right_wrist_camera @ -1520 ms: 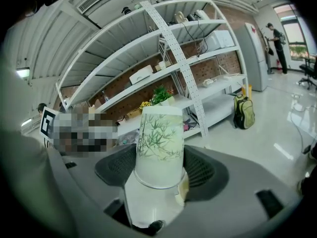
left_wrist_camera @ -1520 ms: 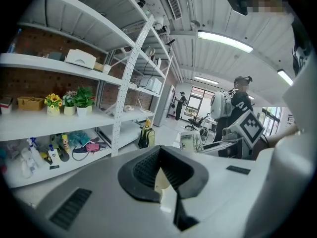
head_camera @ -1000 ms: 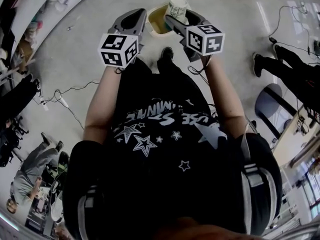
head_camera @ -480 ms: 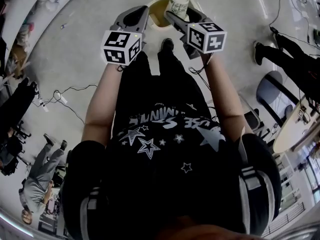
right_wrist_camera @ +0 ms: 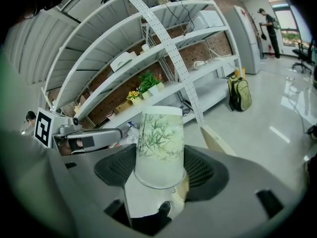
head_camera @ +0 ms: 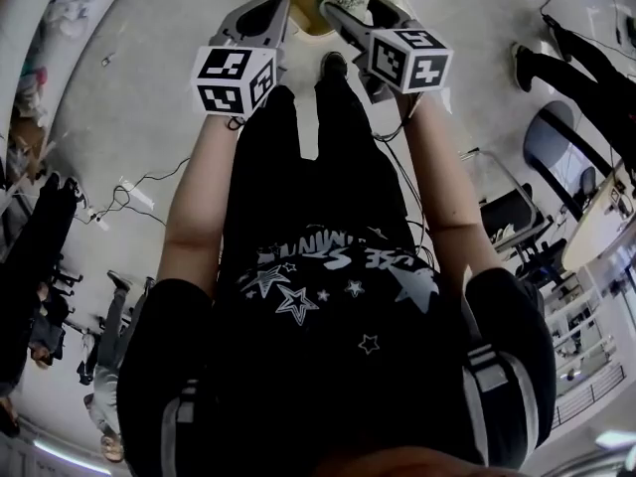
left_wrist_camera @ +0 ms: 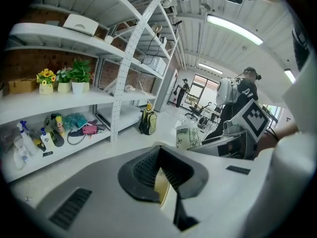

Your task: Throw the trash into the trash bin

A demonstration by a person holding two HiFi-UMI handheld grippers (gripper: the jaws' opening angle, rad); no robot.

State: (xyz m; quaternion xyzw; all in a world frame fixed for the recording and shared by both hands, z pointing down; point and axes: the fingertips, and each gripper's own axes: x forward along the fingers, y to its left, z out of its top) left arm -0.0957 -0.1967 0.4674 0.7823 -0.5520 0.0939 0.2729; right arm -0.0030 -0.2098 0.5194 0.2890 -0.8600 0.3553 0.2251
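R gripper [right_wrist_camera: 159,171] clamped on paper cup [right_wrist_camera: 159,138], over trash bin [head_camera: 306,8]; L gripper [left_wrist_camera: 161,175] jaws together, empty.

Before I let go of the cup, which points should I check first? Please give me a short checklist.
1. Paper cup gripped by the right tool: ok, jaws shut on it.
2. Cup above the trash bin: cannot tell. The bin lies at the head view's top edge, with the cup near its rim.
3. Left tool out of the drop path: ok, jaws together, off to the cup's left.
4. Shoe clear of the bin opening: ok.
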